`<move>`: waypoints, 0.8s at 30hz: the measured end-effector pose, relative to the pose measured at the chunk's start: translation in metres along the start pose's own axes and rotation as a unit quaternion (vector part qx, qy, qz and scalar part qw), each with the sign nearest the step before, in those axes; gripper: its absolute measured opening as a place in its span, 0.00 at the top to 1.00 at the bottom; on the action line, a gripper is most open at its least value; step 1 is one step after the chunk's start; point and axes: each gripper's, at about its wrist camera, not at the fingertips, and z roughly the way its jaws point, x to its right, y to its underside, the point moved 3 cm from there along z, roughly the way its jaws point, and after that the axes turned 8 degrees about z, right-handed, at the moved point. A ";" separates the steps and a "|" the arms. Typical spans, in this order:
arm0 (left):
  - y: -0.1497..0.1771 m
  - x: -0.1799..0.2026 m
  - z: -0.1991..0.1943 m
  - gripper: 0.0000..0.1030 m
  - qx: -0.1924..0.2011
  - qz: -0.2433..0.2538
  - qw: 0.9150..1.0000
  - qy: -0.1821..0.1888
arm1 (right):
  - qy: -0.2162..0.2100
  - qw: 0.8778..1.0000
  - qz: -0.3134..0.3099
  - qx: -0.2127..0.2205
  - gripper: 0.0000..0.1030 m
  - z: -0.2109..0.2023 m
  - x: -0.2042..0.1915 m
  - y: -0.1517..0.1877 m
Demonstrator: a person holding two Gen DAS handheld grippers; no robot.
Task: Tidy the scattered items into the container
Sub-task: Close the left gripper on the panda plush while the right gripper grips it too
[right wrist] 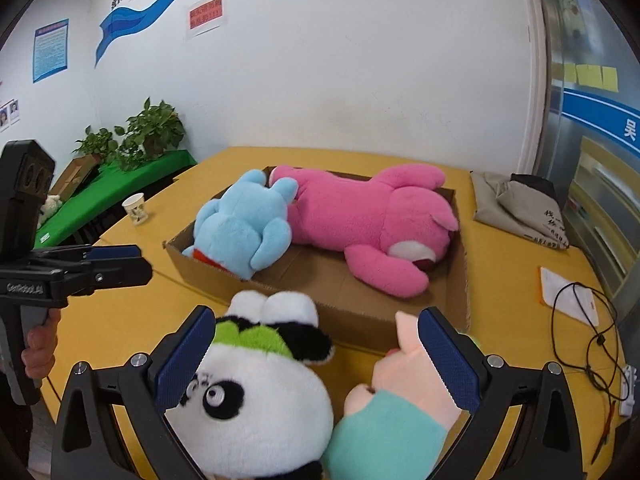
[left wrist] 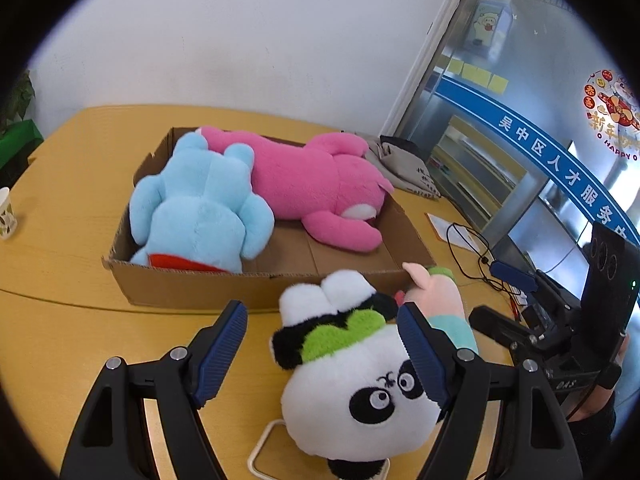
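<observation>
Paper cup (left wrist: 7,214) at the far left edge of the desk (left wrist: 60,280) is well out of the way. Next along, the left tool (left wrist: 320,306) hangs released, its jaws wide. In its own view its left pad stands clear of the panda toy (left wrist: 352,384), and the other camera shows it off to the panda's side.

Beyond it sits the cardboard box (left wrist: 192,284), with the blue plush (left wrist: 200,208) filling its left half and the pink plush (left wrist: 312,184) sprawled along the back and right. Only the front middle of the floor is bare.

The panda lies outside, just before the box's front wall, with a pink-and-teal doll (left wrist: 444,300) pressed against its right side. The right tool (right wrist: 316,312) brackets both toys, but I cannot tell whether its pads are actually pressing on them.

Trouble, I'd guess, comes from taking two soft toys in one bite. One could squirm free on the lift. A low carry might catch the front wall and shove the light box back. The free gap is tight, so a toy may end up draped over the rim. Further right, the black cable (left wrist: 468,248) could snag a swinging tool.
</observation>
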 end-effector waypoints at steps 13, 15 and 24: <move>0.052 -0.029 0.029 0.25 -0.059 -0.091 0.986 0.130 | -0.132 0.988 -0.025 -0.076 0.00 0.033 -0.016 0.025; 0.062 -0.035 0.037 0.25 -0.070 -0.102 0.982 0.142 | -0.138 0.985 -0.038 -0.099 0.00 0.045 -0.015 0.027; 0.084 -0.043 0.059 0.25 -0.095 -0.148 0.962 0.208 | -0.164 0.961 -0.092 -0.204 0.00 0.094 -0.016 0.031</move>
